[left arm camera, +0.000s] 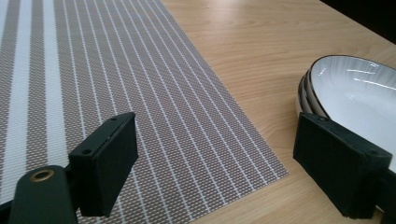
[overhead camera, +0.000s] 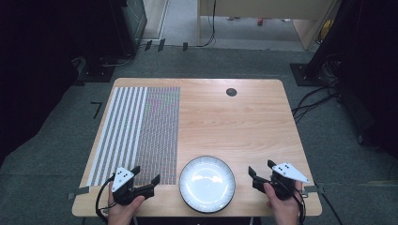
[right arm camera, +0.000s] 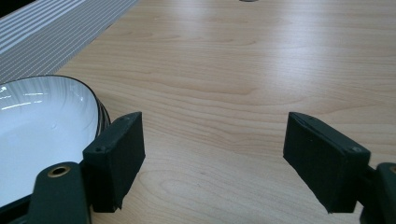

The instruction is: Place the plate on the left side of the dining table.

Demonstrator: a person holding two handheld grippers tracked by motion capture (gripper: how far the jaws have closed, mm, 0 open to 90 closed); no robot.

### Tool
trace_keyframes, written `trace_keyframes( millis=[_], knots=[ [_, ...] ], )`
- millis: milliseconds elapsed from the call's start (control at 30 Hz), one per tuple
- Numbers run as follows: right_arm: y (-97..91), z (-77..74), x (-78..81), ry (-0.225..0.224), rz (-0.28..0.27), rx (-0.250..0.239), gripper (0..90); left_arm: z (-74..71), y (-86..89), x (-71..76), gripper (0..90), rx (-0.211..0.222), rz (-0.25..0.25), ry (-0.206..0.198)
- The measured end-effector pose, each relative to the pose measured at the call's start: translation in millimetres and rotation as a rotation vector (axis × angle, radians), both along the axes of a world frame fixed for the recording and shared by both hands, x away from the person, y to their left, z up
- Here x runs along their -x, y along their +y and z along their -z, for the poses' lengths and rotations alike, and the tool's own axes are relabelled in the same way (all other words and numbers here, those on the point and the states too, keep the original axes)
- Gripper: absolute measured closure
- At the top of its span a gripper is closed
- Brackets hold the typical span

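A white plate [overhead camera: 207, 183] with a dark rim sits near the table's front edge, between the two hands. It looks like a stack of plates [left arm camera: 355, 93] in the left gripper view, and the same plate [right arm camera: 37, 126] lies at the left of the right gripper view. A striped woven placemat [overhead camera: 138, 133] covers the table's left part. My left gripper [overhead camera: 146, 176] is open over the placemat's [left arm camera: 116, 79] near corner, left of the plate. My right gripper [overhead camera: 259, 168] is open over bare wood to the plate's right. Nothing is between either pair of jaws.
The wooden table [overhead camera: 234, 122] has a small dark round cap [overhead camera: 231, 92] near its far edge. Cables [overhead camera: 314, 101] lie on the grey carpet to the right. Dark equipment stands at both sides, and a wooden desk [overhead camera: 263, 9] is beyond.
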State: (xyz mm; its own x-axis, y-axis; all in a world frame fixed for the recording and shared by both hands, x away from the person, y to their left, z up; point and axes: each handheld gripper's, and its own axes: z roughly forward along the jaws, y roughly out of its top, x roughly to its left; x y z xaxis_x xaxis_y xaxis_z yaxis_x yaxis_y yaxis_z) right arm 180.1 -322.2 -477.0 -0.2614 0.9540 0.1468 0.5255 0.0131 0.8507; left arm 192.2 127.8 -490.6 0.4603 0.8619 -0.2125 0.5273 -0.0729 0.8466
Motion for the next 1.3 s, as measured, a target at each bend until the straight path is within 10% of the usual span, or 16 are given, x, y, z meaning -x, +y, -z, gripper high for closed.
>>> trace_keyframes(
  millis=[1133, 1300],
  knots=[
    [30.3, -3.0, 6.6, -0.037, -0.059, -0.070, 60.2, 7.5, -47.3, 11.1, 15.8, 0.030, 0.155, 0.017],
    [35.3, -1.4, 8.8, -0.029, -0.076, -0.079, 64.8, 6.7, -52.4, 14.9, 28.1, 0.033, 0.138, -0.014]
  ],
)
